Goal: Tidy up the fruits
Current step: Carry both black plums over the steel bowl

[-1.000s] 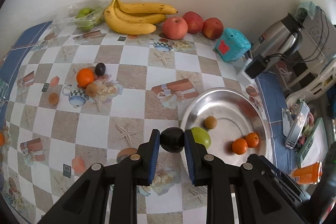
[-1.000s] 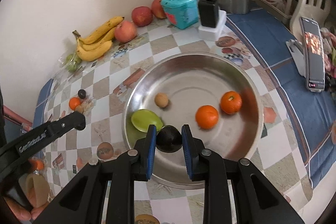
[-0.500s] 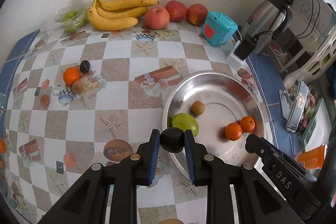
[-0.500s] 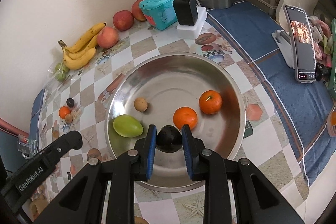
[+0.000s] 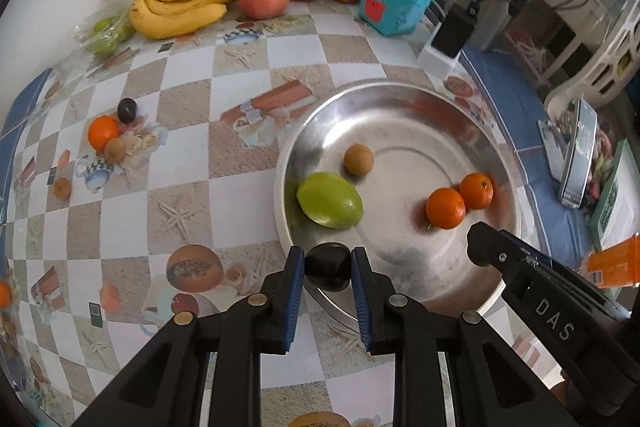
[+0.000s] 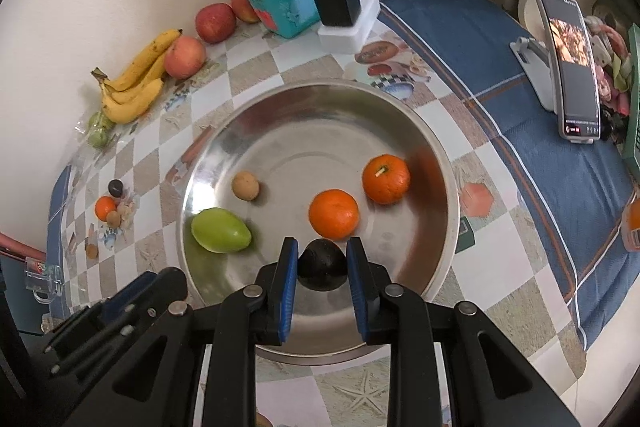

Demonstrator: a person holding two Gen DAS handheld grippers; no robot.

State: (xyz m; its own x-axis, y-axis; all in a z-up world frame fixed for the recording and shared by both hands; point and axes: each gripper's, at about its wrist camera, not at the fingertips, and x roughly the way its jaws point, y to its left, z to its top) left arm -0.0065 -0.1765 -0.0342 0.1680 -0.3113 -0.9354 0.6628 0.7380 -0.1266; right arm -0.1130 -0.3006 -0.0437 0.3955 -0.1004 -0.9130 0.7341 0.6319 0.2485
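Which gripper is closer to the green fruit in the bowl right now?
Left. The left gripper hangs at the bowl's near rim, just beside the green fruit. The right gripper sits further along, nearer the oranges.

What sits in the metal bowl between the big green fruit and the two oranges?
Only bare steel: in the right wrist view, the silver metal bowl shows nothing between the green oval fruit and the nearer round orange.

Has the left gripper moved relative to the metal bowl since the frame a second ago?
Yes. The left gripper, shut on a dark plum, has moved toward the metal bowl: the plum now overlaps the near rim, beside the green fruit.
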